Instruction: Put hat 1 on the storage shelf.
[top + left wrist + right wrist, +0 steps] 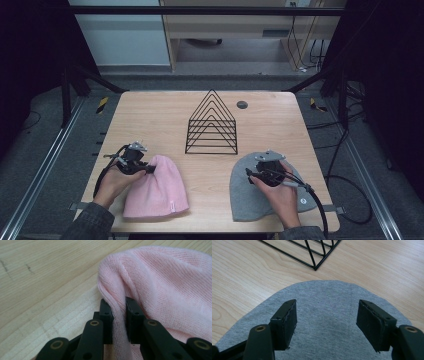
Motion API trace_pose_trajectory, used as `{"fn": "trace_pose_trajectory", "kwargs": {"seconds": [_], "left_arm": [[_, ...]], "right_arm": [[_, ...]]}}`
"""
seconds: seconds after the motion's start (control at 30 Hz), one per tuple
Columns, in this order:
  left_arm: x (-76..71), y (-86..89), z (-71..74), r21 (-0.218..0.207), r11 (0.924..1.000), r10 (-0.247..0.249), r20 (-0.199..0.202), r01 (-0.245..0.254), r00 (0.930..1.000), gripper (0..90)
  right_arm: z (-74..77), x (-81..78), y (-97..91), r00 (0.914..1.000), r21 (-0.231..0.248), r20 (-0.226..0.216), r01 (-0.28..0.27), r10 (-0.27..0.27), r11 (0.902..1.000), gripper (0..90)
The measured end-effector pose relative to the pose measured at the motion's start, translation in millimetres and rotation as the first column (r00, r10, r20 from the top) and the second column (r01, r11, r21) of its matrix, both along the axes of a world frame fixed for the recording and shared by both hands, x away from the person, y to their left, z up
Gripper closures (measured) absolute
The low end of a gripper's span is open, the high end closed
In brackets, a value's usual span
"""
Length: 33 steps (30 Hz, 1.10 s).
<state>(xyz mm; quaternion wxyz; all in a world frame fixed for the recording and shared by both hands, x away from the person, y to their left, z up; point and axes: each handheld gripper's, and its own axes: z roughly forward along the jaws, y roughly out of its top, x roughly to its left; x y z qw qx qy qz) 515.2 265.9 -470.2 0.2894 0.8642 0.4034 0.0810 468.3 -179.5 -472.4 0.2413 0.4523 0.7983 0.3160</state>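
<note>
The soft pink knitted beanie hat (156,189) lies flat on the near left part of the pale wooden table (165,107), its rounded crown pointing away from the person and its open cuff toward the near edge. It looks light and limp, a ribbed stretch knit that will sag and fold instead of keeping its shape, so it is best taken by a pinched ridge of fabric at the crown or edge, as here: in the left gripper view the left claw (117,308) has its two black jaws nearly together with a raised fold of pink knit squeezed between them, right at the hat's upper left edge. The knit gives a good, non-slippery hold, though a small pinch may stretch or slip free if the hat is lifted fast. To the right, well apart, a grey jersey beanie hat (250,192) lies flat on the near right part of the table, smoother and thinner in weave, likely just as light and floppy. The right claw (327,320) hangs over its crown with jaws spread wide and nothing between the pads; whether the tips touch the cloth I cannot tell. Behind both hats, at mid-table, stands a black wire rack of triangular dividers (212,125), stiff and empty.
</note>
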Motion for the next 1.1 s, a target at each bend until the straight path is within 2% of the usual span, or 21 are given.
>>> {"fn": "trace_pose_trajectory", "kwargs": {"seconds": [0.13, 0.5, 0.67, 0.77, 0.87, 1.1], "left_arm": [[-4.9, -0.8, 6.4, -0.002, 1.0, -0.006, 0.04, 0.006, 0.9992, 78.5], [-12.8, 3.5, 17.5, -0.025, 0.9996, -0.013, 0.067, 0.015, 0.9977, 78.7], [-15.3, 2.7, 25.0, -0.032, 0.9988, -0.035, 0.074, 0.038, 0.9966, 79.3], [-19.3, 0.5, 36.6, -0.045, 0.9973, -0.053, 0.104, 0.058, 0.9932, 79.6], [-21.6, -1.2, 44.7, -0.032, 0.9973, -0.061, 0.128, 0.066, 0.9899, 79.6], [-25.8, -11.3, 60.2, -0.023, 0.9943, -0.099, 0.166, 0.104, 0.9812, 79.8]], "right_arm": [[-0.2, 0.9, 0.4, 1.0, -0.006, 0.003, 0.005, -0.005, 1.0, 32.6], [1.2, 0.0, -0.4, 0.9999, 0.001, 0.01, 0.012, -0.012, 0.9999, 32.7], [1.7, -0.2, -0.8, 0.9998, -0.001, 0.014, 0.017, -0.017, 0.9999, 32.7], [2.2, -0.2, -1.3, 0.9997, -0.002, 0.019, 0.016, -0.016, 0.9999, 32.7], [2.2, -0.5, -0.5, 0.9997, -0.001, 0.013, 0.02, -0.02, 0.9998, 32.7], [4.8, -2.5, -0.5, 0.9994, -0.005, 0.032, 0.014, -0.014, 0.9999, 33.0]]}}
